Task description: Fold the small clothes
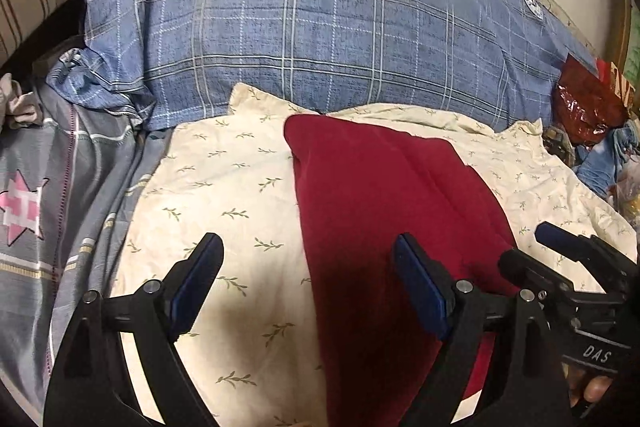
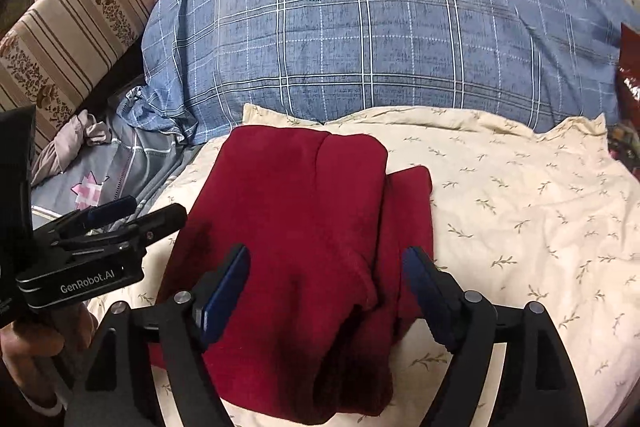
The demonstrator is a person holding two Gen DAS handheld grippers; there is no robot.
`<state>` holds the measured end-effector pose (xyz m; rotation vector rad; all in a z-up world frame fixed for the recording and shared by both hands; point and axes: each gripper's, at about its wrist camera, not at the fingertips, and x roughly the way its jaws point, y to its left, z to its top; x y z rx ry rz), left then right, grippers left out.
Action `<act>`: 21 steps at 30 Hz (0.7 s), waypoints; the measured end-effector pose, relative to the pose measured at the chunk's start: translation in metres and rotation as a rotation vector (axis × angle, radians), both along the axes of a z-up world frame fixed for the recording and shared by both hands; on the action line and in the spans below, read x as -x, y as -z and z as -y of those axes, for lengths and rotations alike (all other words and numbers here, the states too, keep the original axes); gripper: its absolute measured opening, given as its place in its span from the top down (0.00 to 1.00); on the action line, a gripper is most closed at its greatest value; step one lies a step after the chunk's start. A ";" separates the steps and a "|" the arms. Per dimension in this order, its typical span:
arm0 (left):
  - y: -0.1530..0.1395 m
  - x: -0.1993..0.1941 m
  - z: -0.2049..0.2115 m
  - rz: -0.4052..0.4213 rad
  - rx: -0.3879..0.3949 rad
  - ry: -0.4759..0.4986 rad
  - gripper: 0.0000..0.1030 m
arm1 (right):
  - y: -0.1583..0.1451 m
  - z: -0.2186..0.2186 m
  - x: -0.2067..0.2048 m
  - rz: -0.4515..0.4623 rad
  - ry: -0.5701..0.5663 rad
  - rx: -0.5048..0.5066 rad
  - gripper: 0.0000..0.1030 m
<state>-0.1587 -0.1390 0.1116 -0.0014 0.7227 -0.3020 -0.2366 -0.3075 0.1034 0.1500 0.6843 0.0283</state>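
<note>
1. Your left gripper [image 1: 308,283] is spread wide, holding nothing
2. Your right gripper [image 2: 326,291] too, probably just above the cloth
3. The folded dark red fleece garment [image 2: 304,227] lies on the cream leaf-print sheet [image 2: 520,211]

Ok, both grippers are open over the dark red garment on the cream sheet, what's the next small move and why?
Probably lower the right gripper and close it on the near edge of the dark red fleece garment. Both grippers are open and hold nothing; the garment lies folded lengthwise on the cream leaf-print sheet, still a long strip, directly under the right one. The left gripper straddles its left edge.
</note>
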 end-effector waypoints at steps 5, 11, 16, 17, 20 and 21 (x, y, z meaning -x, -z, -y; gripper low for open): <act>-0.003 0.005 -0.003 0.029 0.004 -0.016 0.15 | -0.002 -0.004 0.005 0.004 0.006 -0.001 0.13; -0.004 0.008 0.000 0.054 -0.019 -0.011 0.15 | -0.005 -0.007 0.007 0.013 0.018 0.028 0.10; -0.005 0.008 -0.002 0.063 -0.019 -0.029 0.15 | -0.004 -0.008 0.006 0.010 0.018 0.025 0.10; -0.005 0.008 -0.003 0.064 -0.023 -0.034 0.15 | -0.004 -0.008 0.006 0.008 0.017 0.025 0.10; -0.004 0.007 -0.003 0.063 -0.037 -0.041 0.15 | -0.004 -0.007 0.004 0.007 0.013 0.026 0.10; -0.004 0.007 -0.003 0.065 -0.038 -0.042 0.15 | -0.004 -0.007 0.004 0.007 0.012 0.024 0.10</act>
